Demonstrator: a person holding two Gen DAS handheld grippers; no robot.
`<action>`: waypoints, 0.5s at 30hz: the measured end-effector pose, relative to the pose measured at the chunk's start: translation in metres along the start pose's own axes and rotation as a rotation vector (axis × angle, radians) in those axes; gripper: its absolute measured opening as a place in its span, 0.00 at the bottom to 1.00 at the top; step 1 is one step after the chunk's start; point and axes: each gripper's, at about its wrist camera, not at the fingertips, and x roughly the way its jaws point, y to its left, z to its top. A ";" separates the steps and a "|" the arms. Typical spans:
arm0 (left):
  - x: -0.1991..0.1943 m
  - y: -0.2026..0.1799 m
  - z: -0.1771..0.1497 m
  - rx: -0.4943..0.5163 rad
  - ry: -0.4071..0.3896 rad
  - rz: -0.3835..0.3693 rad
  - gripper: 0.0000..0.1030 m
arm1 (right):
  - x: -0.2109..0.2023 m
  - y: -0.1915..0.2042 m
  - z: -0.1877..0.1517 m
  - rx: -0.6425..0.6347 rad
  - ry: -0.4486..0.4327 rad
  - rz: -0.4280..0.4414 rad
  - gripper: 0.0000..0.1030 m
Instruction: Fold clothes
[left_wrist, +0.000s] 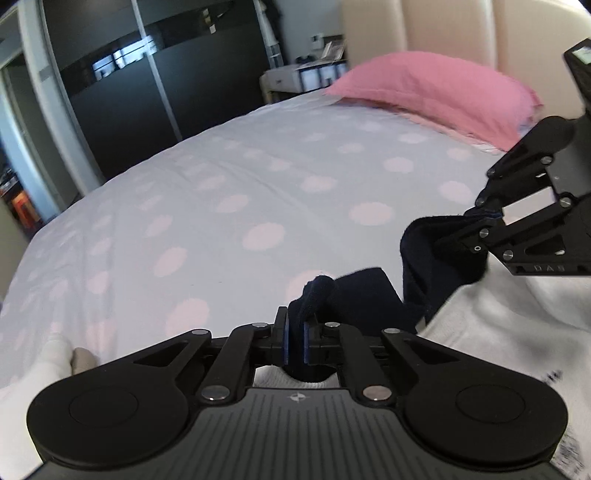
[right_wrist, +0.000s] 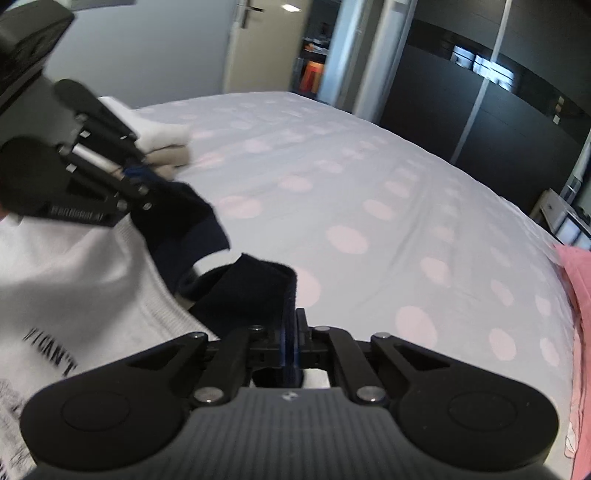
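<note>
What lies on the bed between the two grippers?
The dark navy garment spans the gap, pinched by the left gripper and the right gripper; beneath it lies a white printed top. The left wrist view shows it best.

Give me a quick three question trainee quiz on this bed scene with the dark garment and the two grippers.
1. True or false: the left gripper is shut on the dark garment.
2. What colour is the pillow? A green, B pink, C black.
3. Fill in: the right gripper grips the ____ garment.

Key: 1 true. 2 B. 3 dark. The garment hangs between both grippers, above the white top and the spotted sheet.
</note>
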 end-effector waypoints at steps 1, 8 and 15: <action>0.009 -0.003 0.000 0.015 0.023 0.024 0.05 | 0.008 0.003 0.002 -0.007 0.017 -0.017 0.04; 0.065 -0.005 -0.013 -0.051 0.122 0.093 0.05 | 0.067 0.002 -0.007 0.027 0.079 -0.052 0.04; 0.102 -0.002 -0.038 -0.086 0.197 0.085 0.09 | 0.112 0.001 -0.024 0.122 0.140 -0.009 0.08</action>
